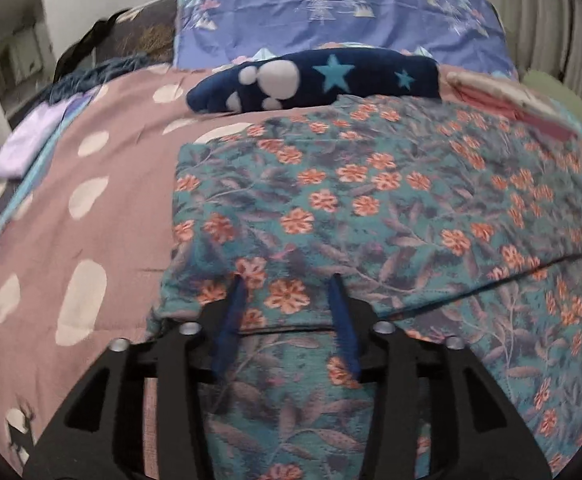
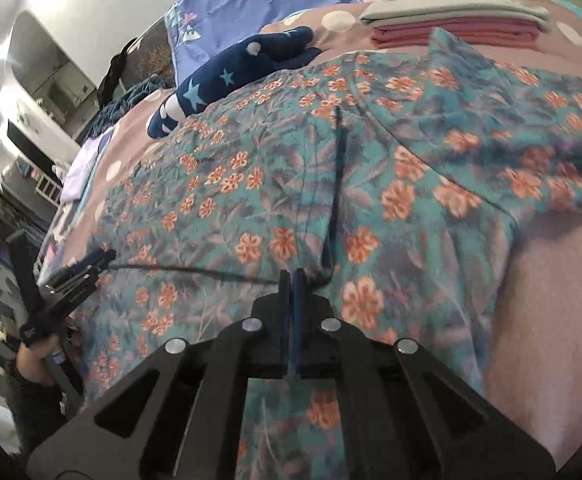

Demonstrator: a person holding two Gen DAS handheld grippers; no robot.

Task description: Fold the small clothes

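Note:
A teal garment with orange flowers lies spread on the bed, with a folded edge running across its near part. My left gripper hovers over the garment's near left corner, open, with its blue fingers apart and only cloth beneath them. In the right wrist view the same floral garment fills the middle. My right gripper is shut, its tips pinched together on a raised crease of the cloth. The left gripper shows at the garment's left edge, held by a hand.
The bed has a pink bedspread with white spots. A navy star-and-paw plush item and a blue patterned pillow lie beyond the garment. Folded pink and grey clothes are stacked far right, and a lilac folded cloth lies at the left.

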